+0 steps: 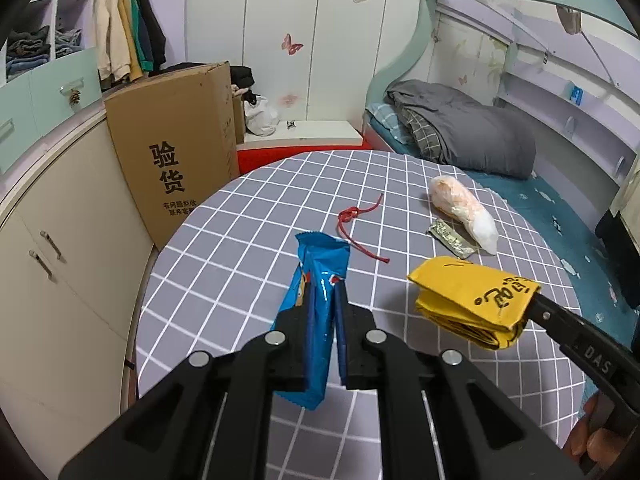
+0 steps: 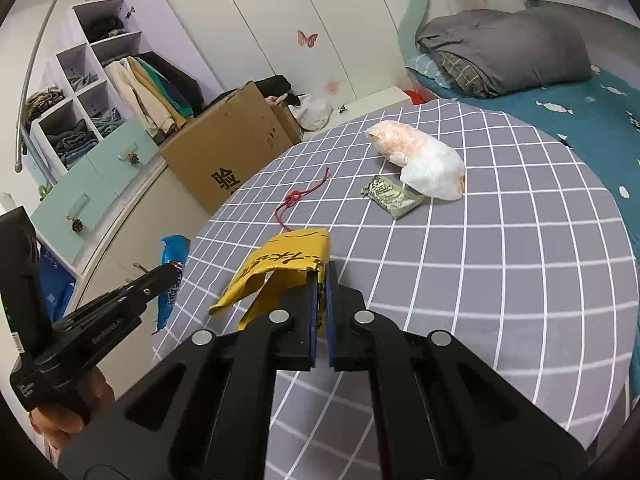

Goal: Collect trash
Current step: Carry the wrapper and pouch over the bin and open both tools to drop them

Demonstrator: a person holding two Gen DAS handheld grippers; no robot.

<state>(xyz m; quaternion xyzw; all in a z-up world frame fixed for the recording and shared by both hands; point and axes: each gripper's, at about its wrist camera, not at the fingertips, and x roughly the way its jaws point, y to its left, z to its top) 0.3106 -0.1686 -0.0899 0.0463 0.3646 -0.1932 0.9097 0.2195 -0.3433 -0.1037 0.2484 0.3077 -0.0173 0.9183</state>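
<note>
Grey white-checked tablecloth (image 1: 240,264) carries a red knotted string (image 1: 354,222), a crumpled white plastic bag (image 2: 420,156) and a small silver wrapper (image 2: 394,196). Above it, the left gripper (image 1: 324,308) pinches a blue snack wrapper (image 1: 316,280). The right gripper (image 2: 320,280) clamps a folded yellow packet (image 2: 280,268).

Ahead of my gripper, a cardboard box (image 1: 176,156) is standing against the cabinet (image 1: 60,240), left of the checked table (image 1: 248,208). Further ahead, clothes (image 1: 128,32) are hanging. To my right, a grey duvet (image 1: 472,128) is lying on the bed (image 1: 560,216).
</note>
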